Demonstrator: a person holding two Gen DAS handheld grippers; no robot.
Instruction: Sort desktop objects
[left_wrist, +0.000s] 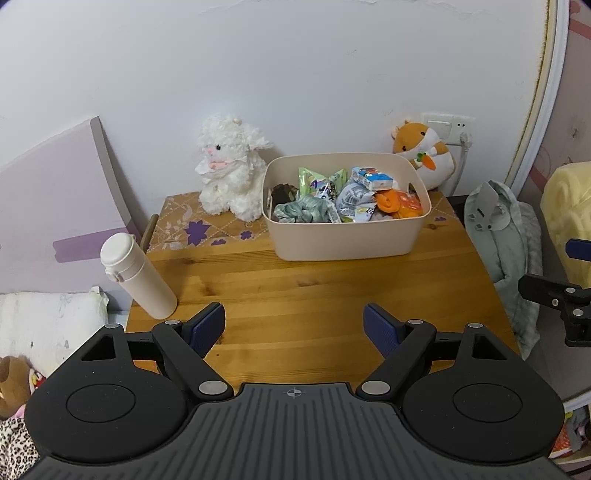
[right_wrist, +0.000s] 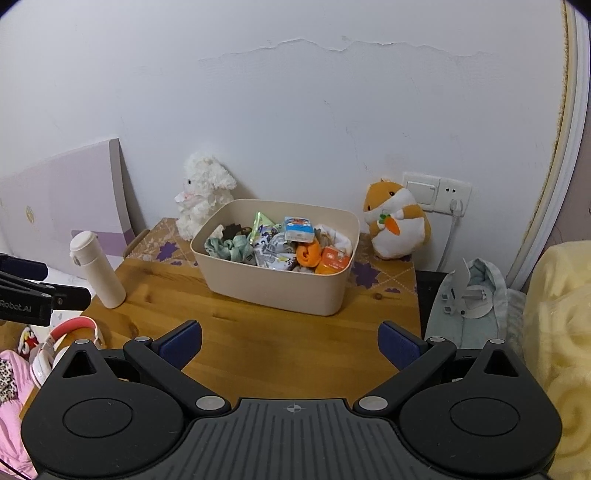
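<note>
Wooden table (left_wrist: 332, 295) under both level, wide-spread claws, left (left_wrist: 294, 328) and right (right_wrist: 290, 345)

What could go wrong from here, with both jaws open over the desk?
1. The white bottle stands near the desk's left edge; a sideways knock from the left gripper could tip it off.
2. The beige bin looks heaped; adding more may spill the orange packet near its rim.

White lamb plush (left_wrist: 231, 168), hamster plush (left_wrist: 424, 151), wall socket (right_wrist: 437, 192), yellow blanket (right_wrist: 561, 332)
</note>
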